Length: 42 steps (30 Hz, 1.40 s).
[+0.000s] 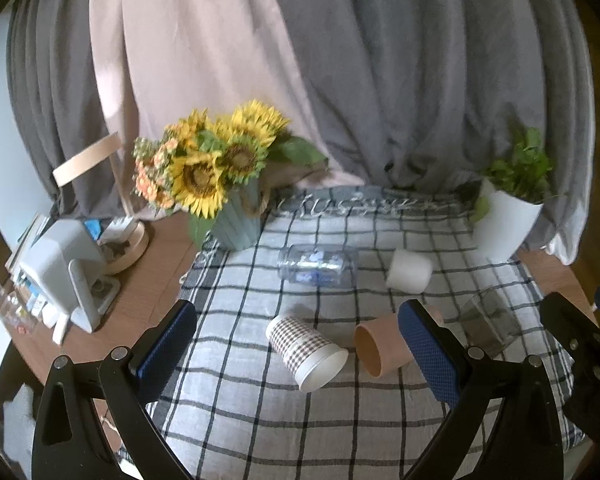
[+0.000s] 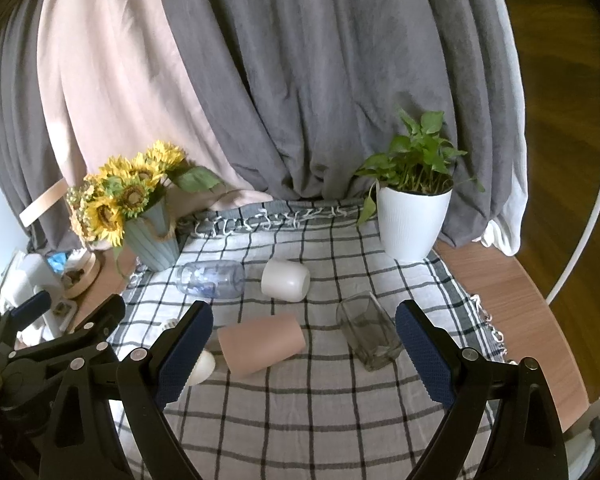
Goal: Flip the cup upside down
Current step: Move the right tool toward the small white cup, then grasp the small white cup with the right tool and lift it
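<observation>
Several cups lie on their sides on the checked cloth (image 1: 260, 420). A checked paper cup (image 1: 306, 352) and a tan cup (image 1: 384, 346) lie between my left gripper's (image 1: 300, 340) open fingers. A white cup (image 1: 410, 270), a clear plastic cup (image 1: 320, 268) and a clear glass (image 1: 488, 320) lie farther off. In the right wrist view the tan cup (image 2: 260, 342), white cup (image 2: 286, 280), plastic cup (image 2: 212, 280) and glass (image 2: 370, 334) lie ahead of my open, empty right gripper (image 2: 304, 328). The paper cup (image 2: 202, 366) is mostly hidden behind its left finger.
A sunflower vase (image 1: 236, 224) stands at the cloth's back left and a white plant pot (image 1: 504, 224) at the back right. Curtains hang behind. Clutter with a white device (image 1: 64, 268) sits on the wooden table at left. The table edge (image 2: 540, 320) curves at right.
</observation>
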### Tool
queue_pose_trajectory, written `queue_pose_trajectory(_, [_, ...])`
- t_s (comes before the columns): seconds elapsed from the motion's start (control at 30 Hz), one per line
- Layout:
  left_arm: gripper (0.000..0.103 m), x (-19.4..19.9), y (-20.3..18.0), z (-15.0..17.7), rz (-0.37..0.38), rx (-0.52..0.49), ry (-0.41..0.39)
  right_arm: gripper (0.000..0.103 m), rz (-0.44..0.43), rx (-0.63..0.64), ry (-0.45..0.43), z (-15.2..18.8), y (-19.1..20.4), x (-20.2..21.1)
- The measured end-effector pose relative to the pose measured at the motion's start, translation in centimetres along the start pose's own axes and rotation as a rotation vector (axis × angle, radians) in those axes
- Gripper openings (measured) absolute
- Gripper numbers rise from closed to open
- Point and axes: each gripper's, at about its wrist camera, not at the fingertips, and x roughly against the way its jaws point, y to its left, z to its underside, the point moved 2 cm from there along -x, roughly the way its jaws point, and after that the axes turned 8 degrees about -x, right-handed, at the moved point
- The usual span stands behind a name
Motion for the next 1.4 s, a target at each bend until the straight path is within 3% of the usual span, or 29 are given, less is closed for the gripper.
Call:
queue_pose_trajectory(0.1, [0.103,-2.1,-0.3,-0.1,-0.034,0.047,0.070,0.093,-0.021,0.020,0.045,-0.2,-0.1,-1.5])
queue_pose_trajectory(0.13, [0.103,-2.9,-0.4,-0.2,-0.071,0.083,0.103,0.093,-0.026,0.030,0.081,-0.4,-0.2,-2.5])
queue_pose_trajectory(0.4, [0.103,-8.3,-1.0,-0.7,-0.148,0.183,0.221,0.093,-0.077,0.150,0.361,-2.2,0.0,-11.4])
queue_pose_trajectory(0.63, [0.102,-12.9,-0.5,-0.9,-0.211,0.317,0.347,0.093,-0.118,0.389,0.577,-4.3,3.1,-19.5])
queue_pose_trajectory(0.93, [0.102,-17.5,-0.7,-1.0,-0.273,0.402,0.453,0.092,-0.124,0.638,0.845,-3.4,5.9,-28.9])
queue_pose_trajectory(1.27, [0.102,-19.9,-1.9,-1.0,-0.299,0.398,0.495,0.092,-0.095,0.830,0.967,-0.6,7.2,-34.5])
queue_pose_trajectory(1.4, [0.102,-20.5,-1.9,-0.5,-0.303,0.391,0.513,0.077,-0.120,0.852,0.963,-0.1,7.4,-35.1])
